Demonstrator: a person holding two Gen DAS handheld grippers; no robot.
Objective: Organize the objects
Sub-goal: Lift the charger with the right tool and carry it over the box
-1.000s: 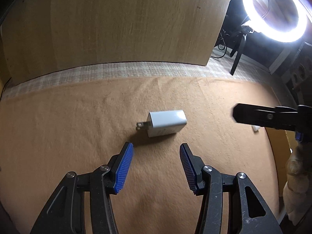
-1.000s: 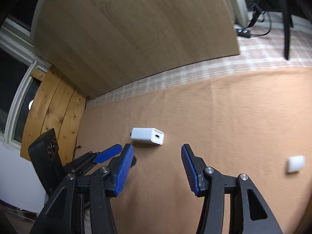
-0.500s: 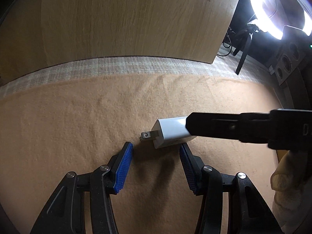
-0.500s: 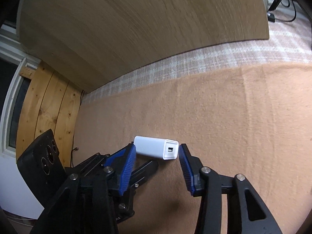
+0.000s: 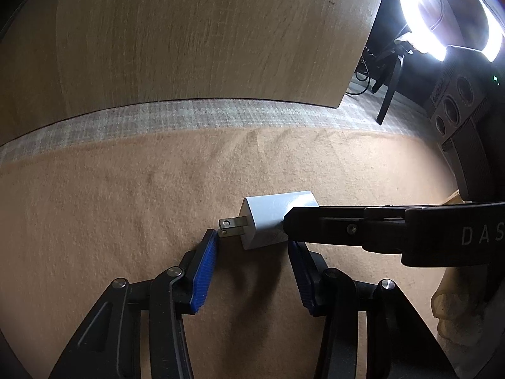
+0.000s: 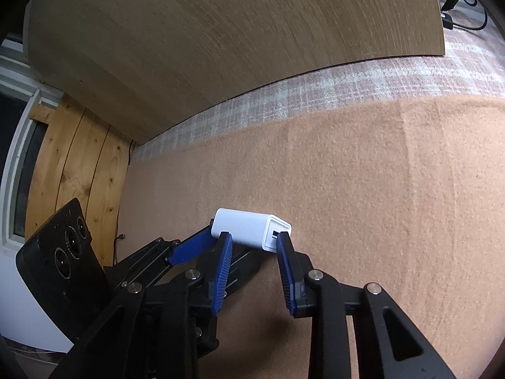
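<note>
Jaws of the right gripper point(image 6: 254, 238) have just been closing across the port end of the white charger point(image 6: 249, 229), lying sideways on the blanket point(image 6: 378, 189); the left gripper point(image 5: 254, 241) is kept open beside the prongs.

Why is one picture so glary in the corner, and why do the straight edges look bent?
Left wrist view: a ring light blows out the corner, leaving the white charger shadowed. Right wrist view: even light, no glare. Both: fisheye lenses bow the wooden board.

White charger point(image 5: 271, 218) lay on tan cloth point(image 5: 126, 208), left gripper point(image 5: 254, 246) jaws just closing astride its plug end, right gripper point(image 5: 293, 224) finger across it.
</note>
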